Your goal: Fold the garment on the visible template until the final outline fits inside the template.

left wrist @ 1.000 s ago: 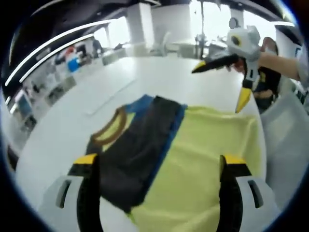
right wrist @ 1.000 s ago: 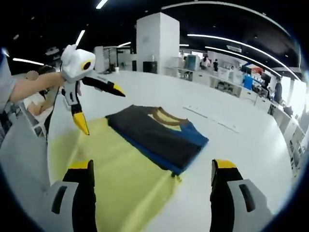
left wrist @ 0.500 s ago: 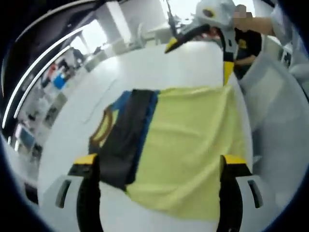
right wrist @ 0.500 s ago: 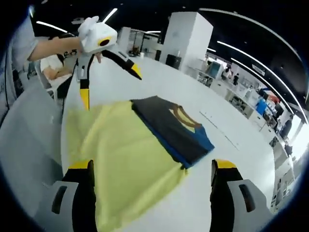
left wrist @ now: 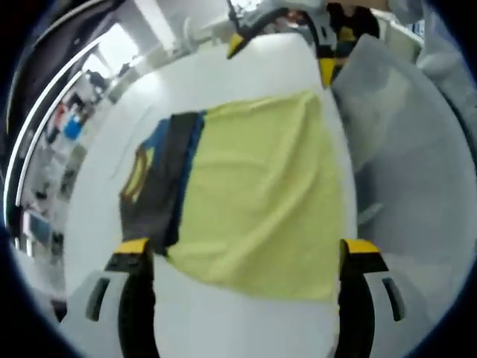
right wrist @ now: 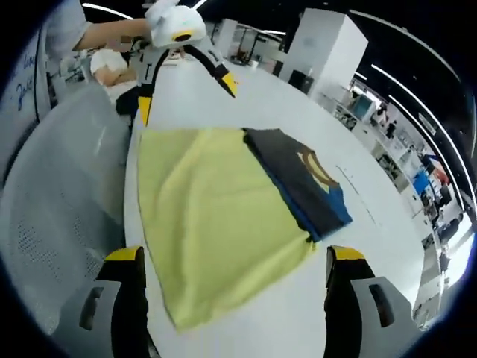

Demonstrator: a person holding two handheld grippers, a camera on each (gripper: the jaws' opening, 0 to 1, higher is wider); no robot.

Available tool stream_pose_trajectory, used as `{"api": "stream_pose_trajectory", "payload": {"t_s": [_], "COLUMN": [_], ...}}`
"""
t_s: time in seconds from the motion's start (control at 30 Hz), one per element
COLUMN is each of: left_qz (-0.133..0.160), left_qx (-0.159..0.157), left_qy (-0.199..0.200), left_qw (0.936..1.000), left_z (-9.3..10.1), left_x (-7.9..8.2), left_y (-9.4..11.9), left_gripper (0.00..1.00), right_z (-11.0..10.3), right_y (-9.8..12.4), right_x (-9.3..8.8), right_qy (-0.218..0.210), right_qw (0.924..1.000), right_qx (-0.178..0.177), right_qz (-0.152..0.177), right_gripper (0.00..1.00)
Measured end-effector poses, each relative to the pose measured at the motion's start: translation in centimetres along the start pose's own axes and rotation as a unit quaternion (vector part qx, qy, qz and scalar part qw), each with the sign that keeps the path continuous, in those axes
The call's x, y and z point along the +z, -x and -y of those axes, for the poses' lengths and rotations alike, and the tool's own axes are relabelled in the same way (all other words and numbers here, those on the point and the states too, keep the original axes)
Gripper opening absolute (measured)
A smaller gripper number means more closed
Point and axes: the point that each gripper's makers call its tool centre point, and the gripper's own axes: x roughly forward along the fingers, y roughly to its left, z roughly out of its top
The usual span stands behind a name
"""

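Note:
A yellow shirt (left wrist: pixel 261 194) lies flat on the white table (left wrist: pixel 223 82). Its dark and blue top part (left wrist: pixel 160 186), with a brown collar, is folded over along one side. My left gripper (left wrist: pixel 246 250) is open over the shirt's near edge and grips nothing. The right gripper (left wrist: pixel 283 56) hovers open past the far edge. In the right gripper view the same shirt (right wrist: pixel 216 216) spreads ahead with the dark fold (right wrist: pixel 302 179) on its right. My right gripper (right wrist: pixel 233 257) is open above the near hem, and the left gripper (right wrist: pixel 186 95) hangs open at the far end.
A pale grey perforated chair shell (right wrist: pixel 59 216) stands against the table edge, also seen as the chair shell (left wrist: pixel 402 149) in the left gripper view. A person's arm (right wrist: pixel 112 33) holds the far gripper. Desks and columns stand far behind.
Both cameras have risen and tipped down, so more of the yellow cloth is in sight. The shirt's fold looks the same. Both grippers stay open.

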Motion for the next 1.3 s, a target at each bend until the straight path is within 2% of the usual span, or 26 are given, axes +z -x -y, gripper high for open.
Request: {"api": "stream_pose_trajectory", "payload": {"t_s": [0.27, 0.4, 0.53, 0.67, 0.77, 0.9, 1.0, 1.13, 1.2, 1.3], "left_qz": [-0.033, -0.041, -0.048, -0.050, -0.051, -0.057, -0.057, -0.064, -0.067, -0.071], "left_qx": [-0.048, -0.076, -0.087, -0.091, -0.101, -0.102, -0.099, -0.095, -0.105, -0.110], "left_qy": [-0.023, -0.031, -0.026, -0.018, -0.005, -0.004, -0.007, -0.011, 0.000, 0.008], "left_qw": [0.9980, 0.9958, 0.9947, 0.9944, 0.9935, 0.9931, 0.9934, 0.9933, 0.9923, 0.9914], "left_z": [3.6, 5.5, 6.3, 6.7, 7.1, 7.5, 7.6, 7.7, 8.0, 8.3], "left_x": [-1.9, -2.7, -3.3, -3.7, -4.1, -4.7, -5.0, -5.7, -6.1, -6.8], "left_y": [0.1, 0.0, 0.0, 0.3, 0.3, 0.1, -0.1, -0.4, -0.5, -0.7], "left_gripper": [0.99, 0.93, 0.89, 0.78, 0.73, 0.60, 0.55, 0.45, 0.45, 0.41], "right_z": [-1.0, -1.8, -2.3, -2.7, -2.9, -3.7, -4.0, -4.5, -4.6, -4.9], "right_y": [0.7, 0.9, 1.0, 1.0, 0.9, 1.0, 1.0, 1.1, 1.0, 1.0], "right_x": [-0.3, -0.6, -1.1, -1.2, -1.5, -1.9, -2.4, -3.1, -3.4, -4.0], "right_qy": [0.045, 0.056, 0.063, 0.065, 0.065, 0.061, 0.063, 0.066, 0.063, 0.056], "right_qw": [0.9987, 0.9977, 0.9964, 0.9959, 0.9955, 0.9945, 0.9939, 0.9924, 0.9923, 0.9914], "right_qx": [0.019, 0.034, 0.046, 0.055, 0.059, 0.073, 0.078, 0.090, 0.092, 0.101], "right_qz": [-0.018, -0.021, -0.031, -0.032, -0.035, -0.042, -0.046, -0.054, -0.055, -0.063], "right_gripper": [0.98, 0.95, 0.92, 0.88, 0.85, 0.75, 0.69, 0.55, 0.52, 0.49]}}
